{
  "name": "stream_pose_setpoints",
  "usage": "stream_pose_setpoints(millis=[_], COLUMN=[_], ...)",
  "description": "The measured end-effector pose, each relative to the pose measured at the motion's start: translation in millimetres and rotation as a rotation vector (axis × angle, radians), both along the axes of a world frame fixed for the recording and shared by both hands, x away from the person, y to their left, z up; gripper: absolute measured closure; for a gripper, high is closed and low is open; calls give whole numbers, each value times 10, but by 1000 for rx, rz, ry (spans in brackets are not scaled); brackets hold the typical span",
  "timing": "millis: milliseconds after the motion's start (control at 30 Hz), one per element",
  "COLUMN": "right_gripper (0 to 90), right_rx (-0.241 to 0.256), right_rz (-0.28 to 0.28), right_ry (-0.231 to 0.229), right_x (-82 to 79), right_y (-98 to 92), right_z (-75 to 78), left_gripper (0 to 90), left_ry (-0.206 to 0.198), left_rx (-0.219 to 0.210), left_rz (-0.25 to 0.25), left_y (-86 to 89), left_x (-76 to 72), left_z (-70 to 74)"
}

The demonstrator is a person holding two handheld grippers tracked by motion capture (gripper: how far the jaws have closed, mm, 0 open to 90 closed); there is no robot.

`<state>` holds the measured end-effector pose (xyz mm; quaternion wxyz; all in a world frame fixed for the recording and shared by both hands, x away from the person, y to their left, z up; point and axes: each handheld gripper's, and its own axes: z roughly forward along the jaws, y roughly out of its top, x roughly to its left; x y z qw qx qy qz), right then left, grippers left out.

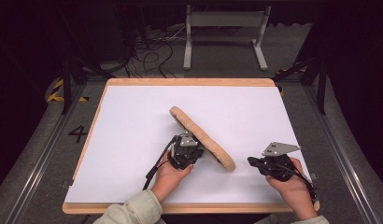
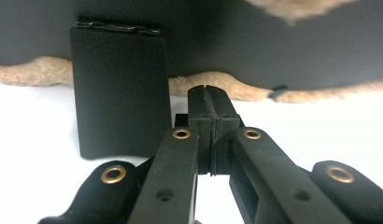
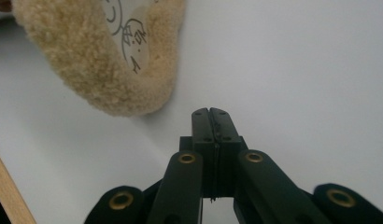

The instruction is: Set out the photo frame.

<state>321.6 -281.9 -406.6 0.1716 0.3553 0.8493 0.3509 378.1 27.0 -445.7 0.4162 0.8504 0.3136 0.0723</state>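
A long oval pad (image 1: 203,139) with a tan fleecy rim stands tilted on edge in the middle of the white table top (image 1: 133,121). My left gripper (image 1: 193,141) is tucked under its leaning side, jaws shut with nothing between them. In the left gripper view the pad's dark underside (image 2: 273,46) hangs over the shut left gripper (image 2: 209,93), and a black rectangular flap (image 2: 119,93) stands to its left. My right gripper (image 1: 251,161) is apart from the pad, to the right of its near end. In the right gripper view the right gripper (image 3: 210,113) is shut and empty, and the fleecy end (image 3: 110,70) lies ahead to the left.
The white sheet lies on a wooden board whose edge (image 1: 189,82) shows at the back and front. Cables (image 1: 147,51) and a grey metal frame (image 1: 224,28) lie on the floor beyond the table. Dark rails run along both sides.
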Motion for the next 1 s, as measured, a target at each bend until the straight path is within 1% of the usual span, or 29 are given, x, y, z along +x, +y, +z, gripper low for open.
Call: stream_pose_setpoints(millis=[67, 133, 167, 200, 233, 267, 333, 367, 400, 467, 533, 633, 700, 767, 1000], right_gripper=[900, 900, 900, 900, 900, 900, 900, 900, 900, 900, 900, 900, 900, 900, 900], right_rx=[-7, -14, -18, -22, -25, -28, -45, -46, -46, -40, -50, -54, -58, -60, -55], right_rz=[23, 45, 67, 82, 96, 109, 124, 132, 132, 150, 176, 212, 242, 251, 328], right_ry=[9, 18, 21, 24, 27, 28, 20, 23, 23, 28, 31, 43, 48, 49, 56], right_x=[22, 36, 44, 47, 48, 48, 44, 39, 39, 25, -4, -44, -78, -88, -124], right_y=[77, 143, 204, 244, 286, 327, 387, 410, 410, 458, 528, 620, 710, 741, 962], right_z=[-29, -49, -65, -72, -78, -82, -82, -77, -77, -74, -76, -74, -76, -78, -103], left_gripper=[886, 880, 876, 875, 873, 872, 870, 870, 870, 869, 866, 865, 865, 864, 864], left_ry=[-6, 2, 2, 3, 3, 4, -2, 1, 1, 11, 16, 35, 35, 40, 39], left_rx=[7, 0, 0, -2, -2, -1, 0, -3, -3, -13, -19, -51, -59, -62, -52], left_rz=[-12, -13, -13, -4, -4, 0, 12, 21, 21, 34, 31, 34, 38, 39, 60], left_y=[58, 151, 151, 234, 234, 314, 402, 456, 456, 541, 608, 702, 747, 792, 872], left_x=[-31, -70, -70, -96, -96, -111, -124, -131, -131, -149, -176, -226, -253, -280, -304], left_z=[17, 39, 39, 54, 54, 71, 96, 112, 112, 129, 140, 160, 170, 174, 151])
